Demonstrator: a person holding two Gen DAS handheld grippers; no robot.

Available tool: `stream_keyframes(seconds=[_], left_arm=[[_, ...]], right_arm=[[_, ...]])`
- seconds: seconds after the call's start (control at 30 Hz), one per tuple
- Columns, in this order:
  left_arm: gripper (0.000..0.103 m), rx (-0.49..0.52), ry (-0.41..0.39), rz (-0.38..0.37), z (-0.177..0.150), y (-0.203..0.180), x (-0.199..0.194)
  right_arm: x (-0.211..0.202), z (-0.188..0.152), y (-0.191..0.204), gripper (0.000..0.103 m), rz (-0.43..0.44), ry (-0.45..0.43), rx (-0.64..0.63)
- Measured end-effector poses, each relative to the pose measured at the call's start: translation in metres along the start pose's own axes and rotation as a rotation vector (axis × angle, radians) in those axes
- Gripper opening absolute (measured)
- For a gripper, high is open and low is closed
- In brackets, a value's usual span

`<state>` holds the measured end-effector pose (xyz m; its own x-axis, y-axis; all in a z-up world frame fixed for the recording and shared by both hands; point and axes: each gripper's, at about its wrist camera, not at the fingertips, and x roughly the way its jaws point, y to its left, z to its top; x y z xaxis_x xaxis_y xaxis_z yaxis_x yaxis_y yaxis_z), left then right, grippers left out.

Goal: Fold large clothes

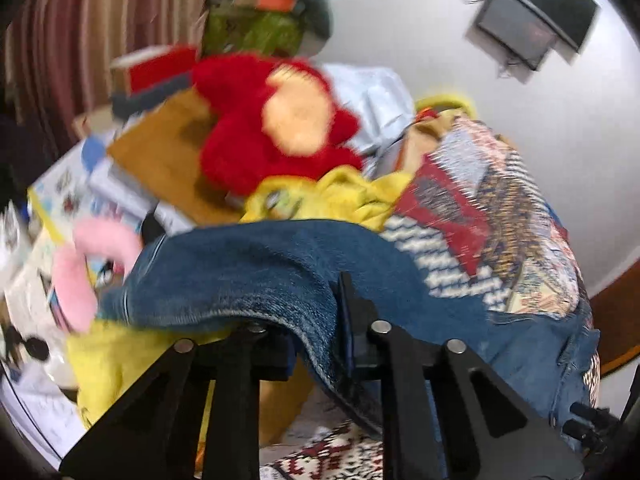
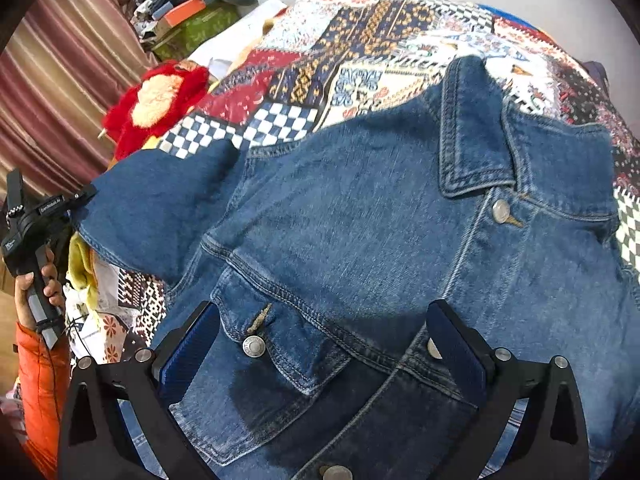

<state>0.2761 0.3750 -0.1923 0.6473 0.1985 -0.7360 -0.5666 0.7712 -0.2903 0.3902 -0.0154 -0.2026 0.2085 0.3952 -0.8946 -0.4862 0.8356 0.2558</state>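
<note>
Folding barely begun: denim jacket point(image 2: 380, 220) lies open on the patchwork quilt point(image 2: 360, 40); left gripper point(image 1: 320, 344) jaws clench its sleeve point(image 1: 240, 272), right gripper point(image 2: 320, 360) jaws gape empty.

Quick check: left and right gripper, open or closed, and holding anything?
Left gripper: closed on the denim jacket sleeve edge.
Right gripper: open, fingers either side of the jacket's chest pocket, gripping nothing.

Home bedroom: patchwork quilt point(image 2: 360, 40), striped curtain point(image 2: 72, 80), plush toy point(image 1: 280, 120)
</note>
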Motion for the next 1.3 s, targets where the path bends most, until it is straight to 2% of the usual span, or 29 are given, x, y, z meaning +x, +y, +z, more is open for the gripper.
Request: stream_keyframes(seconds=[0.17,0.3,0.47,0.6,0.73,0.77,0.9,0.97,1.0,1.07,1.1,1.17,1.23,1.3], left_arm=[[0.010,0.193,-0.107,-0.062,0.014,-0.072,-0.039],[0.009,0.356,-0.168,-0.118,0.009,-0.136,-0.069],[0.009,0.528,-0.165,-0.211,-0.020,-0.207,-0.083],[0.009,0.619,-0.057,-0.293,-0.059,-0.251,-0.069],[0.009,0.688,0.124,-0.371,-0.115,-0.286,-0.040],[0.009,0.714,0.181,-0.382,-0.133,-0.294,-0.031],[0.009,0.758,0.315,-0.416,-0.187,-0.312,-0.017],[0.012,0.774,0.366,-0.406,-0.210,-0.318,-0.016],[0.015,0.785,0.385,-0.390,-0.219,-0.320,-0.014],[0.034,0.791,0.408,-0.381,-0.228,-0.320,-0.015],[0.039,0.785,0.412,-0.394,-0.232,-0.318,-0.020],[0.062,0.776,0.419,-0.413,-0.231,-0.314,-0.028],[0.070,0.768,0.402,-0.397,-0.227,-0.307,-0.039],[0.070,0.747,0.377,-0.391,-0.215,-0.297,-0.049]], right_arm=[[-0.027,-0.001,-0.003,0.103,-0.012,-0.058,-0.001],[-0.055,-0.004,-0.011,0.103,-0.018,-0.112,0.010],[-0.097,-0.014,-0.031,0.103,-0.041,-0.215,0.053],[-0.130,-0.025,-0.056,0.103,-0.076,-0.273,0.089],[-0.155,-0.041,-0.084,0.103,-0.121,-0.305,0.128],[-0.158,-0.044,-0.091,0.103,-0.125,-0.304,0.140],[-0.166,-0.065,-0.113,0.103,-0.140,-0.288,0.179],[-0.168,-0.075,-0.121,0.103,-0.147,-0.281,0.195],[-0.167,-0.079,-0.124,0.103,-0.149,-0.278,0.200],[-0.167,-0.088,-0.131,0.103,-0.149,-0.271,0.216],[-0.166,-0.091,-0.134,0.103,-0.145,-0.266,0.226],[-0.164,-0.096,-0.137,0.103,-0.140,-0.258,0.237],[-0.162,-0.097,-0.140,0.103,-0.136,-0.254,0.246],[-0.160,-0.097,-0.139,0.103,-0.132,-0.248,0.252]])
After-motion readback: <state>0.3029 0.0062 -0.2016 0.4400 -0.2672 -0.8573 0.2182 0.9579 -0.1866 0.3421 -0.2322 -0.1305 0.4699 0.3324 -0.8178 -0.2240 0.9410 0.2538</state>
